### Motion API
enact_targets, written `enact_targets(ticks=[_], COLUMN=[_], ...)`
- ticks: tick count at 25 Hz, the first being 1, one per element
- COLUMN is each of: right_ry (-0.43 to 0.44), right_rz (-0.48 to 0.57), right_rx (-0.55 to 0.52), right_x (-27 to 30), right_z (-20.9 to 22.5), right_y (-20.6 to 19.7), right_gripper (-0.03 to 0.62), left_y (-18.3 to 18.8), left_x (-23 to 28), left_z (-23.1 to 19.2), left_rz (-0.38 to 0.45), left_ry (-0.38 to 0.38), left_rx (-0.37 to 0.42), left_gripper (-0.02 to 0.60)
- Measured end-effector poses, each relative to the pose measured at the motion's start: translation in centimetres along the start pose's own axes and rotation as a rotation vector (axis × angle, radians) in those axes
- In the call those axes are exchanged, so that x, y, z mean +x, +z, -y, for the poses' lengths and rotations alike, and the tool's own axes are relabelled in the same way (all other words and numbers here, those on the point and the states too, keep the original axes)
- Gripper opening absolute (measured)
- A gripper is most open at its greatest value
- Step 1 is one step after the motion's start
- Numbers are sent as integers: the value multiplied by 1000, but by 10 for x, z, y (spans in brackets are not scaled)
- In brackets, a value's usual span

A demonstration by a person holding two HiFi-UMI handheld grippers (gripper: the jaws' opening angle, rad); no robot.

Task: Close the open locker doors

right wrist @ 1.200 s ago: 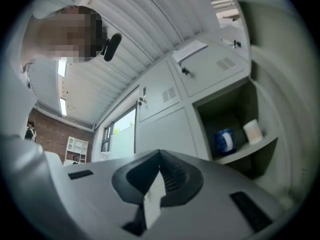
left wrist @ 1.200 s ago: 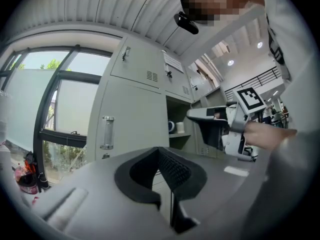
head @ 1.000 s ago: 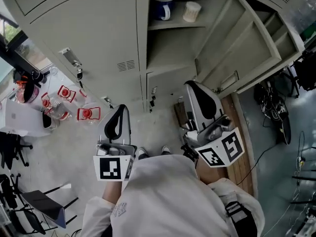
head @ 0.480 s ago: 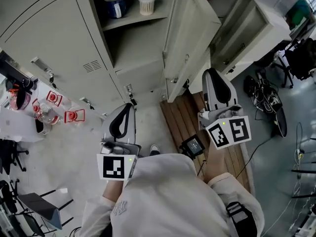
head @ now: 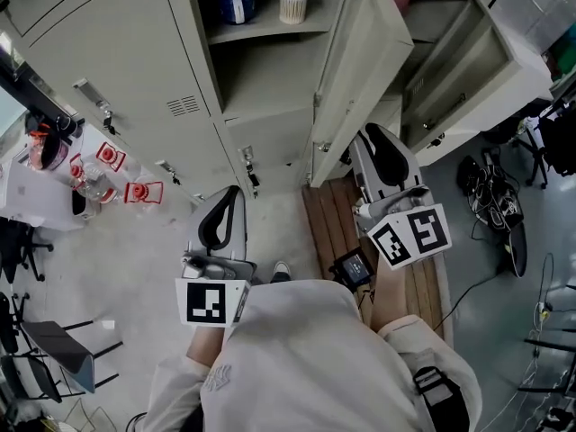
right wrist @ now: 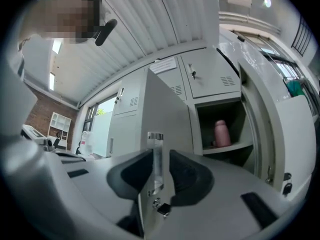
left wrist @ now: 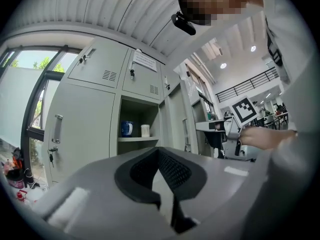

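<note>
One door handle [right wrist: 157, 156] between just-opened jaws of right claw [right wrist: 160, 173]

A blue mug [head: 236, 0] stands at twelve o'clock in the head view, with a white cup [head: 292, 4] just beside it at its three o'clock. Red-labelled clear bottles [head: 108, 174] cluster at nine o'clock. A wooden board [head: 328, 228] lies on the floor near centre, with a small black device [head: 352, 266] at its six o'clock end. In the right gripper view a pink bottle [right wrist: 220, 134] stands upright at three o'clock.

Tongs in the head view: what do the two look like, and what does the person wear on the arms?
The left tongs and the right tongs are light grey shells with black pads inside. Each carries a white cube with black square markers. The sleeves are white.
</note>
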State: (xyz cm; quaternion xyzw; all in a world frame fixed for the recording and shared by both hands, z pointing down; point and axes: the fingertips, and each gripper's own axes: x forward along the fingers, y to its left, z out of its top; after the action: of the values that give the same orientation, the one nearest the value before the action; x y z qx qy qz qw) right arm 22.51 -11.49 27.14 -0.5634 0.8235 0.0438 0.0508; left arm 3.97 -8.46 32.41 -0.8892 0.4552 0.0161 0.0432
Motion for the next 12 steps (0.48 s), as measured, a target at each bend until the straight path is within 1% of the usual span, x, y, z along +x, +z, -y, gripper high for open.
enact_targets(ticks=[5, 9, 12], right_ry=[53, 95, 130], right_rz=[10, 13, 13], right_rx=[13, 13, 12], right_x=[9, 22, 35], right_z=[-14, -28, -40], right_y=[0, -1, -3], right_gripper=[70, 71, 71], left_y=[6, 2, 3], left_x=[-1, -5, -7], left_z=[-4, -13, -22], left_rz=[41, 17, 18], left_ry=[6, 27, 37], left_rx=[12, 18, 14], left_gripper=[8, 8, 8])
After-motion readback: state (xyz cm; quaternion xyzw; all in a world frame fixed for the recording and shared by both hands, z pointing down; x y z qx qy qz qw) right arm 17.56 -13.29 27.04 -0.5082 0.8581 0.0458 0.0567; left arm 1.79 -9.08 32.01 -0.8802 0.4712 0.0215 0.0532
